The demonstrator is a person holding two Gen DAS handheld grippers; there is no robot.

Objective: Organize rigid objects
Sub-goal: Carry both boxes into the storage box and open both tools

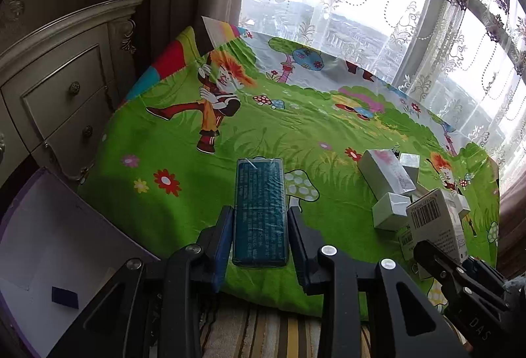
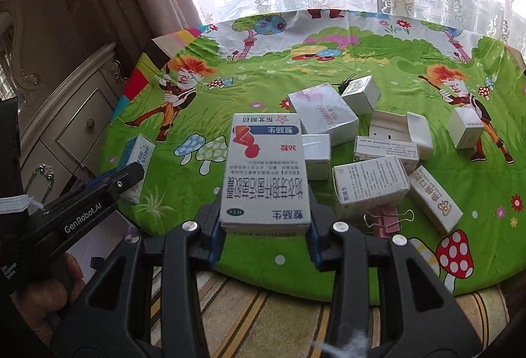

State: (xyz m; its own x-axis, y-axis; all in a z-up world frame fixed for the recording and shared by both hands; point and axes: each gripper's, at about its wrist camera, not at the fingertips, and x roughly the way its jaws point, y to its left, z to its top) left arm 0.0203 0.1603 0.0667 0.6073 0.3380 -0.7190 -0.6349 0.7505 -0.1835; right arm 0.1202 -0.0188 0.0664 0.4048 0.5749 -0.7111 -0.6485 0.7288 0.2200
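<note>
In the left wrist view my left gripper [image 1: 260, 213] is shut on a dark teal box [image 1: 260, 207] with small print, held above the near edge of the round table's green cartoon cloth [image 1: 197, 193]. My right gripper [image 2: 264, 210] is shut on a white medicine box [image 2: 266, 167] with a blue band and a red figure. That same box shows its barcode end [image 1: 434, 220] at the lower right of the left wrist view. From the right wrist view, the left gripper's fingers [image 2: 128, 174] show at the left edge, with the teal box's pale side [image 2: 136, 157] above them.
A loose pile of white boxes [image 2: 361, 141] and a pink binder clip [image 2: 388, 221] lie on the table's right half. An open purple-rimmed box [image 1: 49, 243] with a white inside sits low on the left, beside a cream dresser [image 1: 59, 88]. A striped rug [image 2: 246, 308] lies below; the curtained window stands behind the table.
</note>
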